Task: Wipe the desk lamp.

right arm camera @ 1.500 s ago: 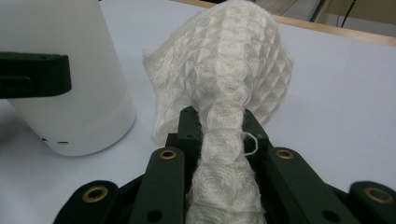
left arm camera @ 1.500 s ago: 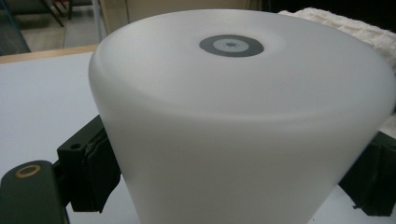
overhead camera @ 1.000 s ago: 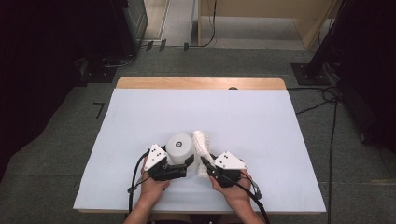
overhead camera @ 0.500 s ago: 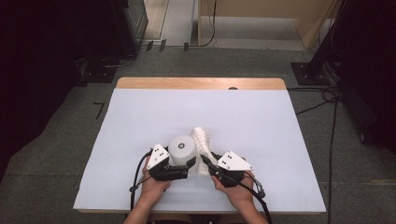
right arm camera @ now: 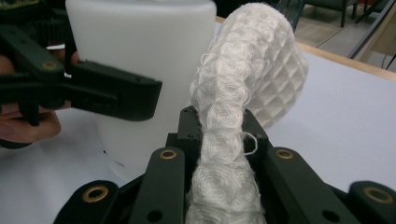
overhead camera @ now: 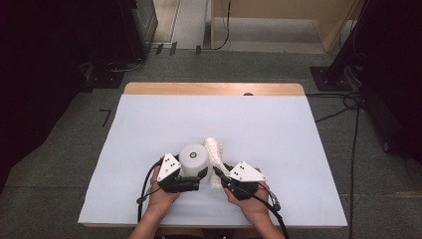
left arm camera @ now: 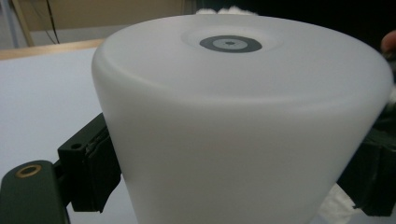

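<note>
Grey carpet floor (overhead camera: 59, 174), dark equipment racks (overhead camera: 74, 50), trailing floor cables (overhead camera: 354, 144)

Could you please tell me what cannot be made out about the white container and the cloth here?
- White container base: cut off by the left gripper view's bottom edge.
- Container contents: hidden by its opaque wall.
- Waffle cloth lower end: hidden between the right gripper jaws.
</note>
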`<control>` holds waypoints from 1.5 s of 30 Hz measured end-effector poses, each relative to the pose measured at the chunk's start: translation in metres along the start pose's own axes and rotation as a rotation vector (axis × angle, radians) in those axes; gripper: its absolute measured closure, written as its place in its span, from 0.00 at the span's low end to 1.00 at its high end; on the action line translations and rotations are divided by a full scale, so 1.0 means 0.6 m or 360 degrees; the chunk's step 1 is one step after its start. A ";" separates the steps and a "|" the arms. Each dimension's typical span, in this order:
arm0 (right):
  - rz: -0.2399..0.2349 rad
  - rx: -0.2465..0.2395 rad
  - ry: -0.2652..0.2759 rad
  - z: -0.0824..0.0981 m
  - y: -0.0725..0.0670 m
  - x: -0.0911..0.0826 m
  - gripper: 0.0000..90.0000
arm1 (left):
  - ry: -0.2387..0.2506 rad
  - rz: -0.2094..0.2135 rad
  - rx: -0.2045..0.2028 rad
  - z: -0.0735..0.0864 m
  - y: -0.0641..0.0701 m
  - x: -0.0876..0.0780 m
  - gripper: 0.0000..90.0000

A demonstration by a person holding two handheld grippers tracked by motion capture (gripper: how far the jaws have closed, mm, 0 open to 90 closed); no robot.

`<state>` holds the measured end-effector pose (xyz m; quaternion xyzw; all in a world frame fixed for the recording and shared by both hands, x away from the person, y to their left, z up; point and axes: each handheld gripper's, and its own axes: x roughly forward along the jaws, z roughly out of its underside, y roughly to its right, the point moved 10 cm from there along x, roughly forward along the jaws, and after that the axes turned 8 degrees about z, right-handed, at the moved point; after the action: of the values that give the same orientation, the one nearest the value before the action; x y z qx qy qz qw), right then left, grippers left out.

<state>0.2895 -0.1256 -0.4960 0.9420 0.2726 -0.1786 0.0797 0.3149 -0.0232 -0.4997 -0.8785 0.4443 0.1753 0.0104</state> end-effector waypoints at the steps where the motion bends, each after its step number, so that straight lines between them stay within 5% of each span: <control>1: 0.0013 -0.0001 0.0007 -0.002 0.004 -0.001 0.84 | 0.0005 -0.0010 0.0009 0.000 -0.002 0.000 0.10; 10: 0.0182 0.0075 -0.0021 0.001 0.068 -0.007 0.85 | -0.0022 -0.0150 0.0082 0.013 -0.043 -0.007 0.10; 13: 0.0221 0.0114 -0.0031 0.004 0.083 -0.008 0.84 | -0.0012 -0.0168 0.0064 0.020 -0.049 -0.007 0.09; 20: 0.0233 0.0141 -0.0036 0.010 0.088 -0.007 0.84 | -0.0002 -0.0225 0.0037 0.020 -0.046 -0.012 0.04; 23: 0.0218 0.0141 -0.0042 0.013 0.088 -0.005 0.84 | 0.0046 -0.0284 -0.0006 0.013 -0.047 -0.019 0.00; 31: 0.0200 0.0160 -0.0068 0.020 0.086 -0.001 0.84 | -0.0029 -0.0482 -0.0030 0.025 -0.042 -0.009 0.00; 39: 0.0148 0.0122 -0.0085 0.025 0.066 0.007 0.84 | -0.0025 -0.0463 -0.0046 0.027 -0.041 -0.009 0.09; 45: 0.0090 0.0098 -0.0116 0.030 0.045 0.014 0.84 | 0.0048 -0.0298 -0.0122 0.009 -0.036 -0.019 0.10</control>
<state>0.3053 -0.1484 -0.5142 0.9442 0.2373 -0.2187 0.0656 0.3242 -0.0004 -0.5043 -0.9184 0.3534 0.1774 -0.0135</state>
